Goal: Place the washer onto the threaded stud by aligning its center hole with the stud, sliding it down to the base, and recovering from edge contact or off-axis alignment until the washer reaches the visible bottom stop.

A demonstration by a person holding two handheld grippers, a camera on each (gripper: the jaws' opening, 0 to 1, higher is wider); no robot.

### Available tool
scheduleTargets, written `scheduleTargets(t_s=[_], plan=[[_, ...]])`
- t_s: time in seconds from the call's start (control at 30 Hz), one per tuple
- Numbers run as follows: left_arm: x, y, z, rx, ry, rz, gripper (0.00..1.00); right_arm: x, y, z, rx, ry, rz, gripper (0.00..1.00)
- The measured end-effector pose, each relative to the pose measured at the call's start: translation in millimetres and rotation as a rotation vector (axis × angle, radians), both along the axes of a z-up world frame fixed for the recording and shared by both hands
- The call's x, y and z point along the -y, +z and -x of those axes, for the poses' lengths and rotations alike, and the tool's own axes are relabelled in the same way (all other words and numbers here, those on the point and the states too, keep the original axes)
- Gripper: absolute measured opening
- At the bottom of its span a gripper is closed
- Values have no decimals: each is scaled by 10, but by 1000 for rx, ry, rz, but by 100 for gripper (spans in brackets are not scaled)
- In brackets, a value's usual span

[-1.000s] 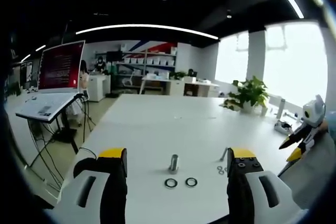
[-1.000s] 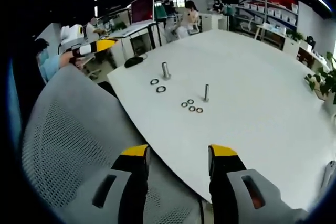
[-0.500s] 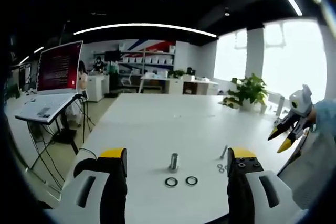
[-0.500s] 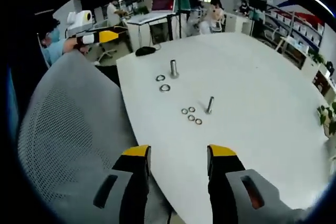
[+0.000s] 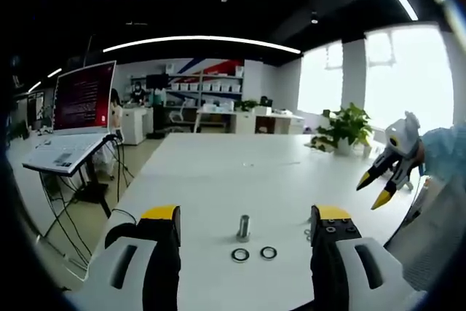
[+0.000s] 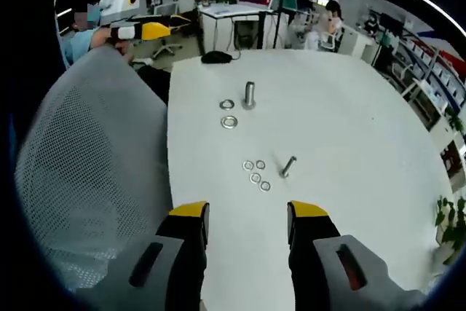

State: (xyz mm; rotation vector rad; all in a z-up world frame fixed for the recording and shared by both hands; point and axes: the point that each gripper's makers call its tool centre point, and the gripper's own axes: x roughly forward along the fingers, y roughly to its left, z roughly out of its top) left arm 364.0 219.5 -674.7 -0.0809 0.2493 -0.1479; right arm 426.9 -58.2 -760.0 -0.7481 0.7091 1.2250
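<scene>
Two washers (image 5: 253,254) lie flat beside the upright stud (image 5: 243,228); each hand-held gripper gapes empty.

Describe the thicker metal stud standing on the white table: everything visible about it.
The thicker grey metal stud is a short cylinder with a dull metallic sheen, standing upright on the white table on a slightly wider base. No washer sits on it. Two larger metal washers lie flat on the table beside it, apart from it. In the left gripper view the stud stands between that gripper's open jaws, farther out. Neither gripper touches it. Threads are too small to make out.
</scene>
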Motion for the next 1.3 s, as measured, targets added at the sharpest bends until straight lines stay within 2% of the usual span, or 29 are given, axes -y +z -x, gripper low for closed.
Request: scheduleTargets(t_s=[0.23,0.3,0.4,0.47,0.53,0.6,0.63,0.7,0.77,1.1,1.2,1.3], plan=[[14,13,8,8,-10,-23,73,-45,-108,-110,-21,34,38,42],[27,123,2,65,-7,26,72,-51,-170,-150,-25,42,53,41],[30,26,14,8,-10,30,67,-74,-263,-188,-34,61,76,37],[57,31,19,9,-24,34,58,-86,-318,-199,-43,73,91,37],[72,16,26,-1,-32,37,53,-105,-379,-200,-53,91,108,37],[28,7,24,-5,-9,28,56,-136,-427,-191,-65,110,113,37],[-21,8,19,-4,20,34,62,-148,-458,-190,-70,119,124,37],[-35,-8,6,-9,27,51,70,-171,-502,-179,-79,144,138,35],[-33,-13,9,-11,24,56,68,-190,-545,-162,-97,171,156,32],[-50,-81,13,-42,26,36,63,-270,-779,-247,-126,209,205,30],[-4,-148,9,-76,1,18,63,-293,-884,-277,-126,228,232,29],[13,-162,14,-82,-12,12,62,-308,-956,-281,-126,248,258,29]])
